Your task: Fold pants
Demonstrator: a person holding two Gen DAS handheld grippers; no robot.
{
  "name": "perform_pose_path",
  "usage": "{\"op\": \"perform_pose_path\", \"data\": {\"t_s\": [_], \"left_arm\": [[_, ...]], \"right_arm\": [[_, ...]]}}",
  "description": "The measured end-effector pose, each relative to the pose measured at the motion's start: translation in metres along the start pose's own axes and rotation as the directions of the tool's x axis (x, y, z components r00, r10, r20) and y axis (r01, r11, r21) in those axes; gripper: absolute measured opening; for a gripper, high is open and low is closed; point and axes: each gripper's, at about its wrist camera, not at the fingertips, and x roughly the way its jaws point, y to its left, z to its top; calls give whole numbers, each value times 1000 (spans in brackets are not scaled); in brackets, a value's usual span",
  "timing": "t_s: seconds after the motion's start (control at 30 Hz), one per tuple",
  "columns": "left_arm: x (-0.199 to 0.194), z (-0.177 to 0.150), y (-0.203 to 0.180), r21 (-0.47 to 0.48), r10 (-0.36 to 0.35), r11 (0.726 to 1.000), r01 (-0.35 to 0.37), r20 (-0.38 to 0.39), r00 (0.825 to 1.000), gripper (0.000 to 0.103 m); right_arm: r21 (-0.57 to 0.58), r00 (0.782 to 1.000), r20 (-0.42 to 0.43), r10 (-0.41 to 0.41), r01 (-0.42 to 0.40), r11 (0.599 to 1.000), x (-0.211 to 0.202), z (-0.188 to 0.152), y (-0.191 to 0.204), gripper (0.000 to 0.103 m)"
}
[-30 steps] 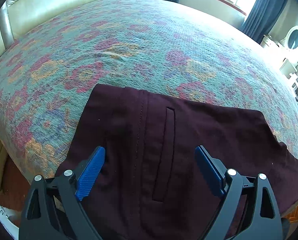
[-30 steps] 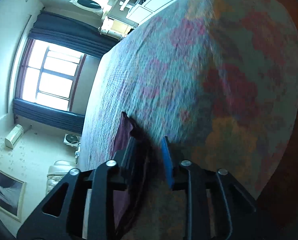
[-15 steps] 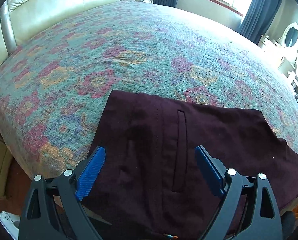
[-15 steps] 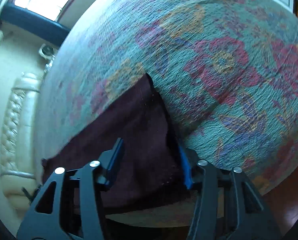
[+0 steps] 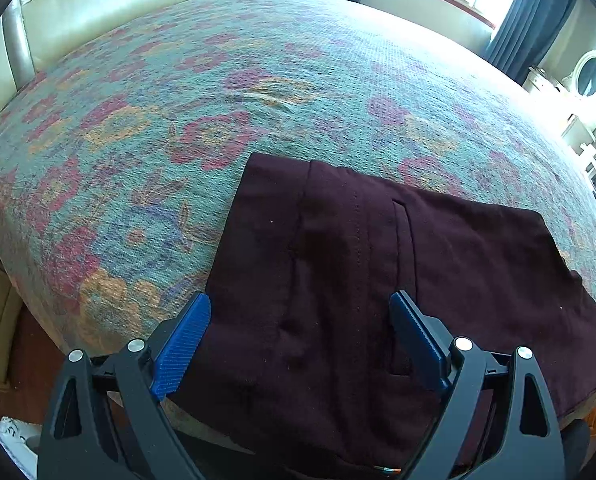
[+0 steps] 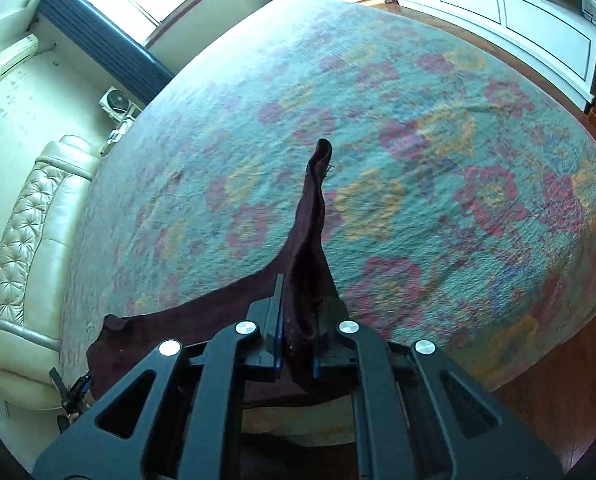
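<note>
The bed (image 5: 258, 92), under its floral cover, carries the pants (image 5: 378, 272), a dark maroon pair lying near its front edge with the waist end toward the left and the pocket slit facing up. Compared with a second ago, more of the bed lies to the left of the cloth in the left wrist view, so that camera has drifted rightward along the garment while the waist part stays flat and in place. The bigger change is on the right side: half a second ago the leg end lay spread between wide-set fingers, and now the right gripper (image 6: 298, 344) is clamped on a bunched fold of it, with a strip of cloth rising clear of the bed (image 6: 418, 160) past the fingertips. I judge that the leg end is now secured and lifted, ready to be carried over toward the waist for the first fold. The left gripper (image 5: 298, 336) hovers with its blue pads well apart over the waist area, holding nothing
</note>
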Motion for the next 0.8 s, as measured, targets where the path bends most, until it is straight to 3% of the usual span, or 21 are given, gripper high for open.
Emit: {"op": "perform_pose_path", "data": {"t_s": [0.27, 0.53, 0.8], "left_arm": [[3, 2, 1, 0, -5, 1000, 5, -12, 1000, 90], [2, 1, 2, 4, -10, 1000, 10, -10, 1000, 91], [2, 2, 3, 4, -9, 1000, 9, -12, 1000, 91]], "right_arm": [[-138, 993, 11, 121, -118, 983, -7, -16, 117, 9], [-228, 980, -45, 195, -200, 953, 41, -56, 203, 9], [-286, 982, -129, 139, -171, 943, 112, -107, 243, 9]]}}
